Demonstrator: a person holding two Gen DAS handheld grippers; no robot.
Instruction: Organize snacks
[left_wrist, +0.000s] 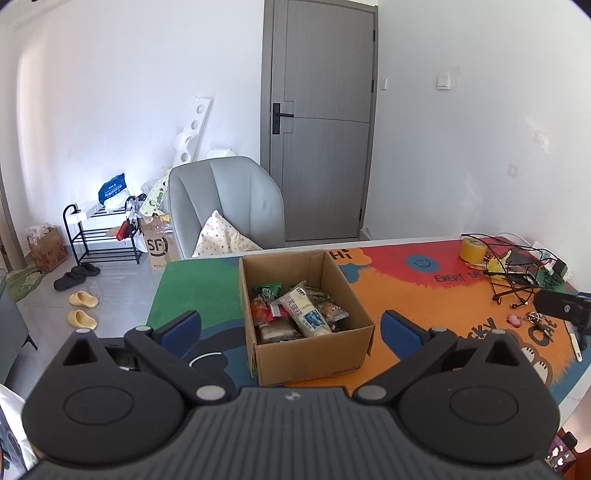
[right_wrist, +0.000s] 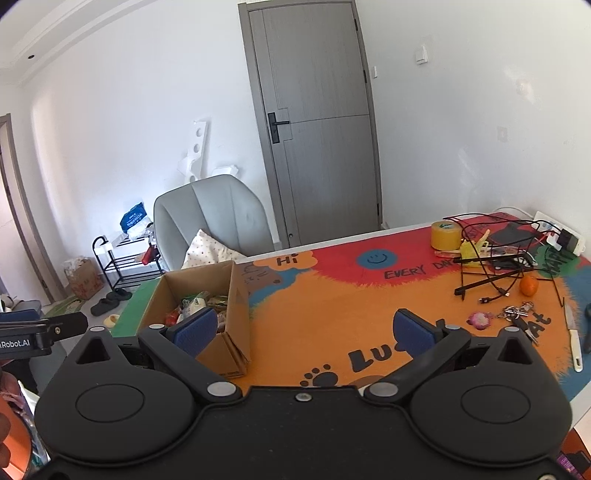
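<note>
An open cardboard box stands on the colourful table mat, and it shows again as the box at the left of the right wrist view. Several wrapped snacks lie inside, among them a long white packet and a green packet. My left gripper hangs open above the box's near side with nothing between its blue pads. My right gripper is open and empty over the orange part of the mat, just right of the box. Its left pad overlaps the box's near corner in the picture.
At the table's far right lie a yellow tape roll, tangled black cables, an orange fruit, keys and a white knife. A grey chair with a cushion stands behind the table. A shoe rack is on the floor.
</note>
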